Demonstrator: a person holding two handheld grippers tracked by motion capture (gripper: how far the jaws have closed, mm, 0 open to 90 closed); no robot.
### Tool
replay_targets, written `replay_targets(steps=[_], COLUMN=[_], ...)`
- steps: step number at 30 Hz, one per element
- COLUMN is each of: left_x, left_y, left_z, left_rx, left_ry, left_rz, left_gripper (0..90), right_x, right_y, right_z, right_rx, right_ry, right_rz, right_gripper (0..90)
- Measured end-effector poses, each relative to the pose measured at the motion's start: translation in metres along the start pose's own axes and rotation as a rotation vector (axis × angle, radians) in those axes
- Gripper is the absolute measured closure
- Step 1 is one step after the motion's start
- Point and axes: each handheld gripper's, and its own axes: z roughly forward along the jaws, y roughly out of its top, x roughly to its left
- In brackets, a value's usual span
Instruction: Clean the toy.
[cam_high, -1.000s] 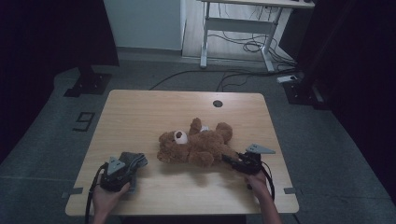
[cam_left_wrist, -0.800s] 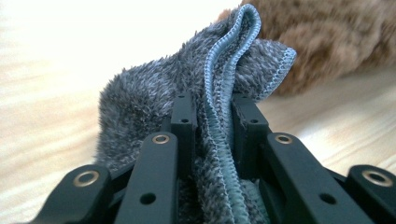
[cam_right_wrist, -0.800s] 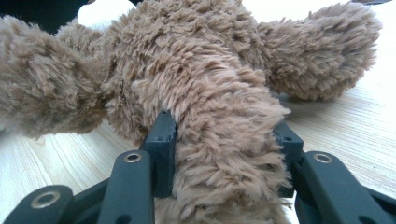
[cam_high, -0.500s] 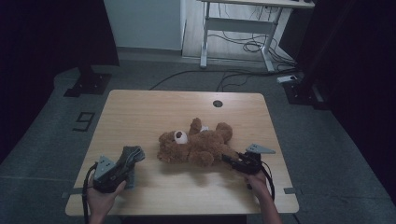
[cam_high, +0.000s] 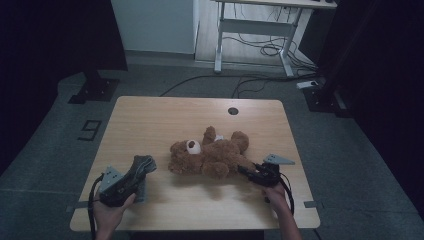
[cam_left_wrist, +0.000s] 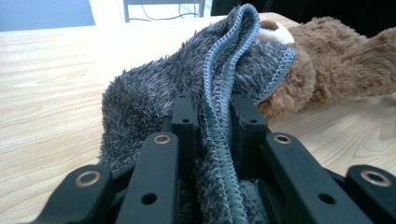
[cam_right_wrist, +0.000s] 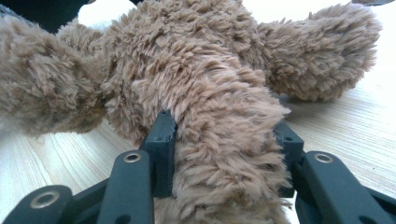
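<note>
Brown teddy bear (cam_high: 212, 155) lies beside bunched grey fleece cloth (cam_high: 140, 166).

Recording lab or studio: wooden counter (cam_high: 165, 120) on grey floor (cam_high: 350, 150); black curtains (cam_high: 50, 40) at both sides; stand feet (cam_high: 92, 90) by them; loose cables (cam_high: 265, 47) under a desk (cam_high: 250, 25) behind; floor mark "9" (cam_high: 90, 130).

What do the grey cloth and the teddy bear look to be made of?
Grey cloth: seemingly a soft microfibre or fleece, matte, with short fuzzy pile and a blue-grey overlocked stitched hem. Teddy bear: plush synthetic fur, by the look, with longer shaggy brown fibres; it bulges between the jaws, so it is likely soft-stuffed.
</note>
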Motion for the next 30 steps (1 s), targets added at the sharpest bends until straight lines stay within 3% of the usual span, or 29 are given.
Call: replay_targets(steps=[9, 14, 16, 30], left_x=[-0.007, -0.021, -0.024, -0.051], left_y=[0.006, 0.022, 0.024, 0.05], left_z=[0.007, 0.018, 0.02, 0.059], left_rx=[-0.001, 0.008, 0.005, 0.053], left_ry=[-0.037, -0.058, -0.064, -0.125], left_rz=[0.002, 0.05, 0.051, 0.099], left_gripper=[73.7, 73.7, 73.7, 73.6], right_x=[-0.001, 0.001, 0.001, 0.003], right_y=[0.0, -0.001, -0.001, -0.002], right_z=[0.0, 0.0, 0.0, 0.0], right_rx=[0.0, -0.003, -0.004, -0.011], right_ry=[0.005, -0.004, -0.005, -0.011], right_rz=[0.006, 0.003, 0.002, 0.012], right_gripper=[54.6, 54.6, 54.6, 54.7])
